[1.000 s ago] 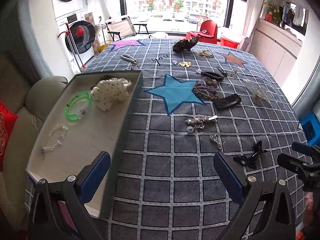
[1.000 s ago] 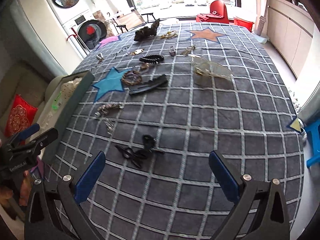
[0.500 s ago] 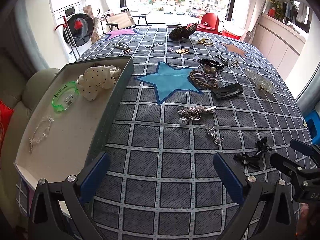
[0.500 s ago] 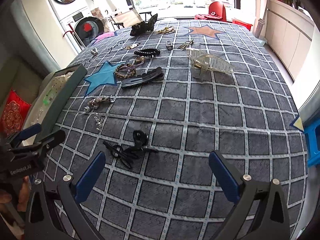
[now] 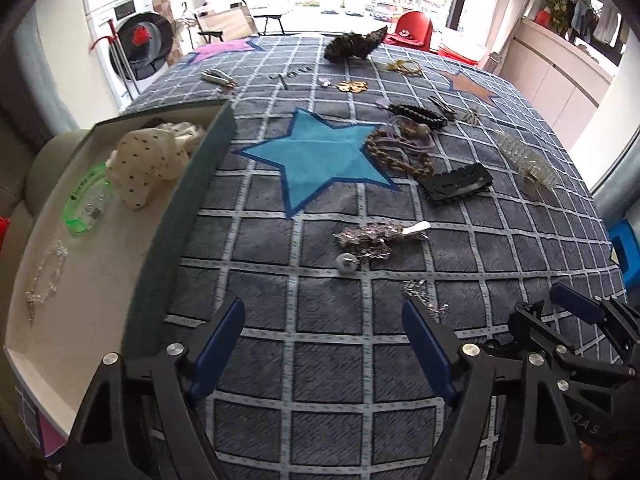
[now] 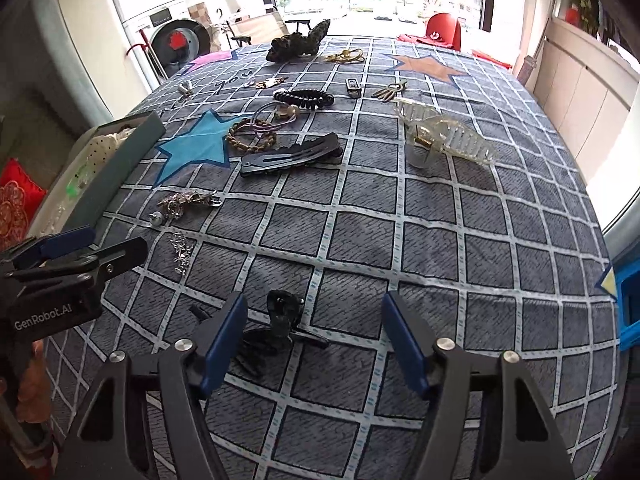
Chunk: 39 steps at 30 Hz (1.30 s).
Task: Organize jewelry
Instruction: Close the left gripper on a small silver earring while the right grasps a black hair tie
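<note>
Jewelry lies scattered over the checked tabletop (image 5: 328,364) in the left wrist view: a silver brooch (image 5: 372,236) at centre, a braided bracelet (image 5: 400,156) above it, a black barrette (image 5: 456,182) to the right. At left, the box (image 5: 176,208) holds a green bangle (image 5: 86,204) and a dotted scrunchie (image 5: 148,160). The left tool (image 5: 324,348) is spread wide, holding nothing. In the right wrist view, the right tool (image 6: 314,338) is likewise released, low in the frame, with a black claw clip (image 6: 280,324) between its fingers; a clear claw clip (image 6: 444,136) sits at upper right.
</note>
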Motion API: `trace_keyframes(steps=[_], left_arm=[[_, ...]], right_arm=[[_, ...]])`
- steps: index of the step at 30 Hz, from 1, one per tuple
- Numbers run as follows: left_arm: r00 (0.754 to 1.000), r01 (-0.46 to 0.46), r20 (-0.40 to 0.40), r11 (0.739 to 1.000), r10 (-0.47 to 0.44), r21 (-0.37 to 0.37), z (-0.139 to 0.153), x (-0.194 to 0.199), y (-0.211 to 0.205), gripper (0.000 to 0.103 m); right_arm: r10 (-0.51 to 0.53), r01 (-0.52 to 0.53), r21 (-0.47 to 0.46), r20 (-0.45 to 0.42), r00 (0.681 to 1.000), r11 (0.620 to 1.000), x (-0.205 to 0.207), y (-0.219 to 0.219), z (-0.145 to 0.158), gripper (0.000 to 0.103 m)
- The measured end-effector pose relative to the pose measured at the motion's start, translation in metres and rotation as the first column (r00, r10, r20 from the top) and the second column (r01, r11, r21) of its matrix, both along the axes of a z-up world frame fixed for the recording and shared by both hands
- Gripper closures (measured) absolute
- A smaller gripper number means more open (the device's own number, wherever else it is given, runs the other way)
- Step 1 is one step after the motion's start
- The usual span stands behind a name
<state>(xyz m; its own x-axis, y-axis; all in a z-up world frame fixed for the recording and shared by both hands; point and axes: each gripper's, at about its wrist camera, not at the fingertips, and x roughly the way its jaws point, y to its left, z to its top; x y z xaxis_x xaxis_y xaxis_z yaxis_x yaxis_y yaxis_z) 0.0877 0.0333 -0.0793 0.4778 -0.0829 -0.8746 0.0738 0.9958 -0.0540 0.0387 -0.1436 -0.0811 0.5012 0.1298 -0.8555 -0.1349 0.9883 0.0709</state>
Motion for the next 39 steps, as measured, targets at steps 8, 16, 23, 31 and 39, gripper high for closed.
trace_keyframes(steps=[8, 16, 23, 31, 39], left_arm=[[0.999, 0.047, -0.014, 0.998, -0.048, -0.036, -0.004, 0.003, -0.025, 0.020], [0.995, 0.100, -0.019, 0.995, -0.100, 0.011, -0.007, 0.005, -0.054, 0.050], [0.992, 0.123, -0.012, 0.992, -0.123, -0.009, -0.005, 0.002, -0.056, 0.090], [0.992, 0.129, 0.024, 0.988, -0.128, -0.085, 0.007, -0.014, -0.043, 0.090], [0.992, 0.118, 0.058, 0.985, -0.112, -0.124, 0.023, -0.033, -0.026, 0.090]], right_arm=[[-0.022, 0.024, -0.065, 0.039, 0.999, 0.998, -0.004, -0.015, 0.000, 0.084], [-0.031, 0.034, -0.042, 0.053, 0.998, 0.999, -0.008, -0.024, 0.000, 0.085], [-0.037, 0.038, -0.017, 0.051, 0.998, 0.999, -0.009, -0.028, 0.002, 0.084], [-0.045, 0.043, 0.027, 0.051, 0.998, 0.999, -0.017, -0.035, 0.009, 0.084], [-0.040, 0.036, 0.073, 0.049, 0.998, 0.997, -0.026, -0.036, 0.019, 0.084]])
